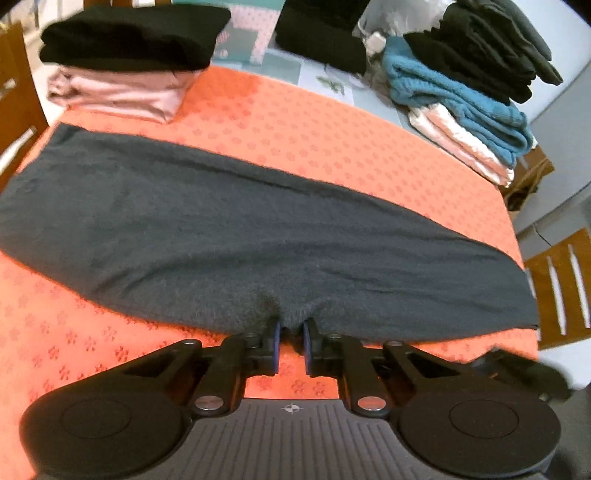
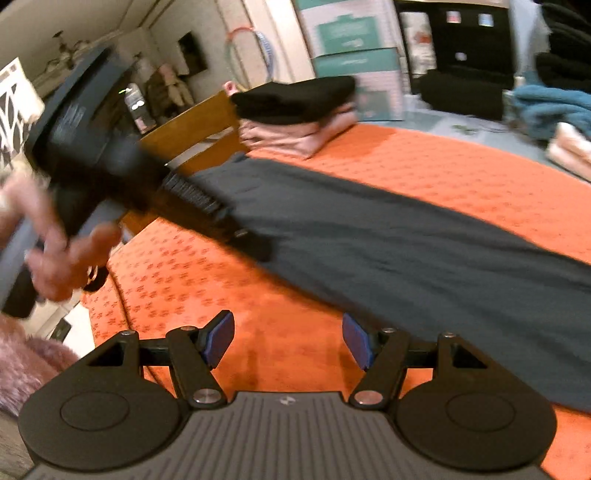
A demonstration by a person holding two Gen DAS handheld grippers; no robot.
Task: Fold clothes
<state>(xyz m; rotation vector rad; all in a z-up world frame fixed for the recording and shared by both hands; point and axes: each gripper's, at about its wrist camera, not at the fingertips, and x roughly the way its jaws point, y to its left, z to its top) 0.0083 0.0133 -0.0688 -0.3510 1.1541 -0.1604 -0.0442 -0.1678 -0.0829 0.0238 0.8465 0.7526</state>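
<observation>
Clenched jaws of the left gripper [image 1: 291,332] pinch the near hem of the grey garment [image 1: 236,229], laid long across the orange cloth [image 1: 332,125]. Right view: the right gripper [image 2: 288,339] hangs released over bare cloth, just beside the garment; a hand [image 2: 55,251] holds the left tool.

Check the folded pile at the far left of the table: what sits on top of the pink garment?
A folded black garment lies on top of the pink garment, covering most of it. Only the pink one's front and side folds show; anything between them is hidden.
</observation>
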